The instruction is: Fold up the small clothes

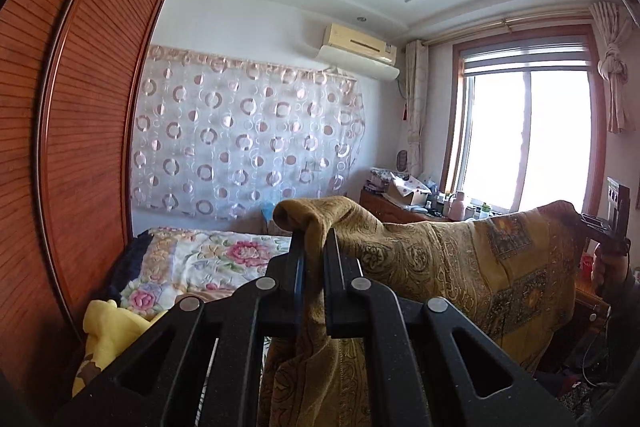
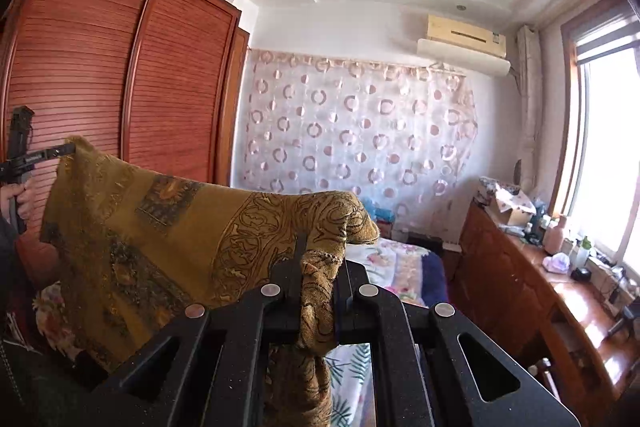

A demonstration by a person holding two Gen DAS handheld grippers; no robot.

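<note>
A mustard-yellow patterned cloth (image 1: 460, 259) hangs stretched in the air between my two grippers, above the bed. My left gripper (image 1: 316, 239) is shut on one top corner of it, with cloth bunched between the fingers. My right gripper (image 2: 316, 251) is shut on the other top corner of the cloth (image 2: 160, 227). The right gripper also shows at the far right of the left wrist view (image 1: 600, 223), and the left gripper at the far left of the right wrist view (image 2: 64, 149). The cloth sags slightly in the middle and hangs down below both grippers.
A bed with a floral cover (image 1: 208, 259) lies below. A yellow garment (image 1: 108, 331) lies at its near left. A tall wooden wardrobe (image 2: 120, 75) stands to the left. A cluttered wooden dresser (image 2: 540, 287) runs under the window (image 1: 528, 139) on the right.
</note>
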